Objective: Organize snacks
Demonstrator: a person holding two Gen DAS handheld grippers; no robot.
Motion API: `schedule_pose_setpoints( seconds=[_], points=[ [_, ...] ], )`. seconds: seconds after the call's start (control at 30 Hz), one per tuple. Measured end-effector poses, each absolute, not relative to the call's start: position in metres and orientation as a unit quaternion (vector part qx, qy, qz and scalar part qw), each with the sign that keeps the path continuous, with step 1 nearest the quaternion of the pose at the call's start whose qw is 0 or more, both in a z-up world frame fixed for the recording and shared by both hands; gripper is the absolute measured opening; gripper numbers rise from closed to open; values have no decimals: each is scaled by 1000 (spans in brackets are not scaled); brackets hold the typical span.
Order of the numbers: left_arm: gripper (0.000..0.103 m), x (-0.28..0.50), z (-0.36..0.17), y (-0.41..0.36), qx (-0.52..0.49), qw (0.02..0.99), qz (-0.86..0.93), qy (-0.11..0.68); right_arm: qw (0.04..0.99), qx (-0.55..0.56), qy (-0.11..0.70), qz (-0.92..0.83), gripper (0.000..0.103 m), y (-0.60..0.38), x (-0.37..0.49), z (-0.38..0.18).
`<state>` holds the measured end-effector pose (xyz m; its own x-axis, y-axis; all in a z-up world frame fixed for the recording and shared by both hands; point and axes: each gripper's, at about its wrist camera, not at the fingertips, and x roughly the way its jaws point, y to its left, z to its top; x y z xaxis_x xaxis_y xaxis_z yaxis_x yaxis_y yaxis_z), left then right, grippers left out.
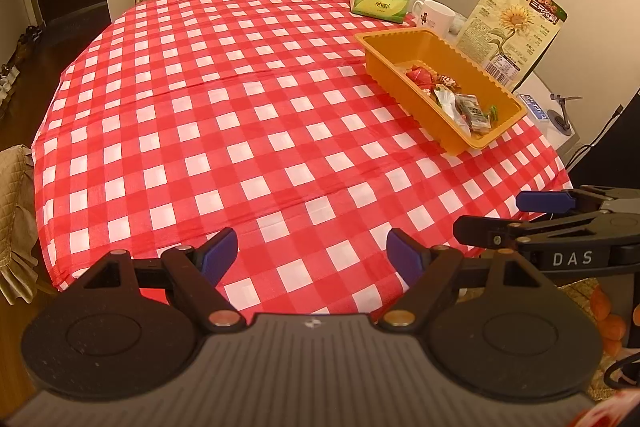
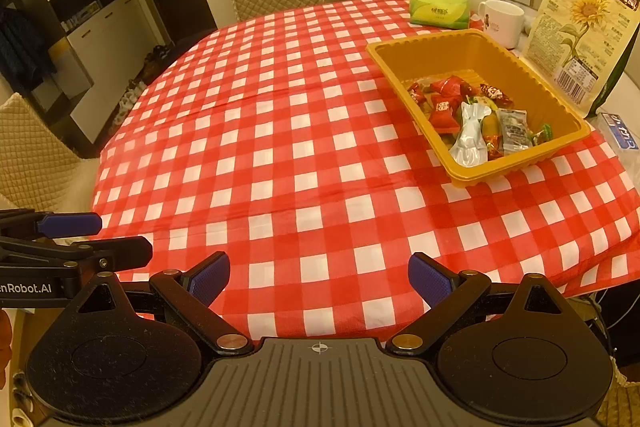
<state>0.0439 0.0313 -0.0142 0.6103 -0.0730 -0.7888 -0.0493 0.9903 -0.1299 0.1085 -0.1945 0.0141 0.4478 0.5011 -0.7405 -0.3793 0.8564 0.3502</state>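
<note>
Jaws: left gripper and right gripper both spread, empty | snacks lie in orange tray | tray on checkered tablecloth

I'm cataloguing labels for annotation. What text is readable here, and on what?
"DAS": side of the right gripper.
"enRobot.AI", start cut off: side of the left gripper.
Sunflower seed bag: large Chinese print, fine print unreadable.
Tissue pack, mug: too blurred.
</note>
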Motion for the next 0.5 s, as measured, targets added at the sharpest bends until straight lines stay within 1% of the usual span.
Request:
schedule_pose_setpoints(
  seconds=[0.5],
  points=[
    [80, 45, -14, 32, -70, 895, -8, 440, 849, 66, 456, 259, 95, -192, 111, 13]
  ],
)
